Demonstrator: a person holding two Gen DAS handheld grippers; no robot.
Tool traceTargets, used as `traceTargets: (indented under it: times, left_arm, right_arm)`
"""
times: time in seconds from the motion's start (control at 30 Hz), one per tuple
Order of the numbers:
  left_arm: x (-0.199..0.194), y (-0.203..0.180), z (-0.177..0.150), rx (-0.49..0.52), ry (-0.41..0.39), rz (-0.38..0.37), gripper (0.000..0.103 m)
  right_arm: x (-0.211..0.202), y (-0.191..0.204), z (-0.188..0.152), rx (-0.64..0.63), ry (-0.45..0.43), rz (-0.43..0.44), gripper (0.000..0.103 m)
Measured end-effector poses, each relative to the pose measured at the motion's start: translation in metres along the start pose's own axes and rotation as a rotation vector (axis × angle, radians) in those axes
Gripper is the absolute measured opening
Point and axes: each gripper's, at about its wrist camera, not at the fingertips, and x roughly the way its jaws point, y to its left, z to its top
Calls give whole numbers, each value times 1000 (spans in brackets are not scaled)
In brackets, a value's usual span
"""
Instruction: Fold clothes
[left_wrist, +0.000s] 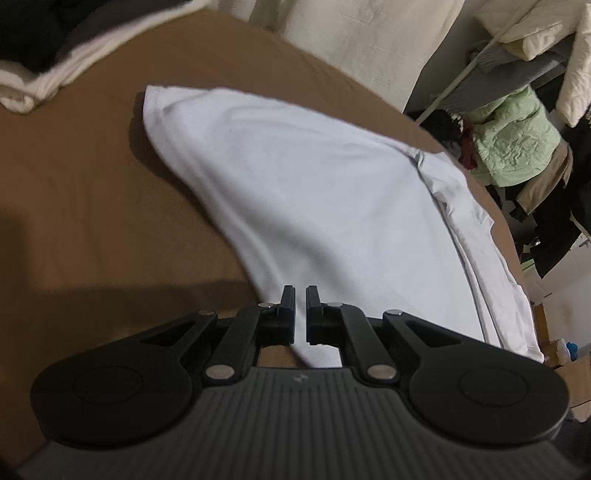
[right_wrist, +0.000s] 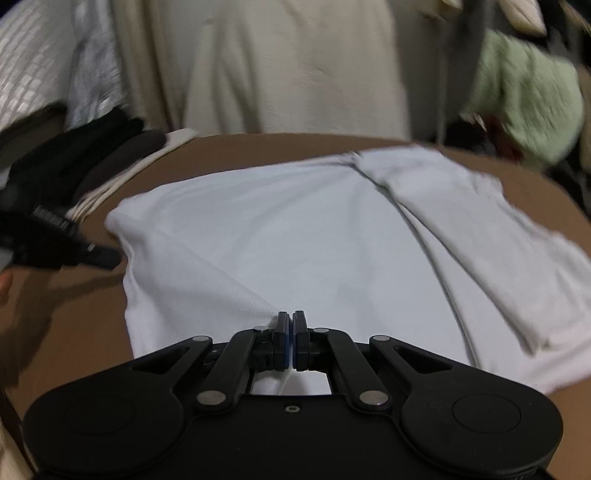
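A white T-shirt (left_wrist: 314, 192) lies partly folded on a brown table (left_wrist: 74, 184). My left gripper (left_wrist: 300, 295) is shut on the shirt's near edge, the cloth pinched in the narrow gap between its jaws. In the right wrist view the same shirt (right_wrist: 314, 236) spreads across the table (right_wrist: 66, 332), one side folded over at the right. My right gripper (right_wrist: 292, 319) is shut on a fold of the shirt's near edge. The left gripper (right_wrist: 74, 251) shows as a dark blurred shape at the shirt's left edge.
A stack of folded white and dark clothes (left_wrist: 48, 55) sits at the table's far left, and it also shows in the right wrist view (right_wrist: 92, 158). A cream cloth (right_wrist: 288, 66) hangs behind the table. A light green garment (left_wrist: 513, 140) and dark clothes pile up at the right.
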Motion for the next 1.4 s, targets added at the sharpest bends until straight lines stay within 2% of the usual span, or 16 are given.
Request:
traceTargets:
  times: [0.07,0.2,0.37,0.43,0.5,0.53,0.63,0.73,0.8,0.9,1.0,1.03,1.07,1.17,1.27,1.4]
  left_arm:
    - [4,-4,11,26,37,7,3]
    - [2,-3,34,60,3,14,23]
    - [10,20,52,-21,-39,-35,42]
    - [23,33,55,-93,-11,-79,44]
    - [37,45,59,-154,17,-112,44]
    - [43,49,61,-171,26,-117,44]
    - [53,54,71,-193,34,-112,44]
    - [48,55,83,-168,-15,-107,44]
    - [38,57,84,-146,-88,-84,44]
    - [21,60,76,-128,-186,-13,44]
    - [19,67,80,-142,-192,-49,50]
    - [22,71,82,-175,-191,-63,50]
    - [26,74,83,-200,-189,-74,52]
    - [40,74,85,-193,-176,-5,53]
    - [48,66,83,-96,-177,86,54]
    - [50,68,80,-73,-183,68,65]
  right_arm:
    - [3,-13,0,75,26,30,0]
    - [13,-30,-1,202,56,66,0]
    - [4,-60,-7,309,43,-113,15]
    - [-10,-60,-11,349,28,15,16]
    - [-21,-40,-14,282,50,145,31]
    - [-27,-25,-17,217,48,179,48]
    - [-45,27,-33,-108,-9,170,66]
    - [-42,76,-58,-448,40,153,79]
    - [-31,97,-70,-584,93,133,78]
    - [-9,114,-75,-659,133,47,78]
    - [22,122,-72,-716,116,-36,73]
    - [30,125,-71,-757,80,-87,62]
    - [35,125,-66,-777,60,-115,39]
    - [40,114,-33,-729,51,-71,15]
    - [32,90,6,-644,23,-20,14]
    - [19,42,52,-492,-8,8,12]
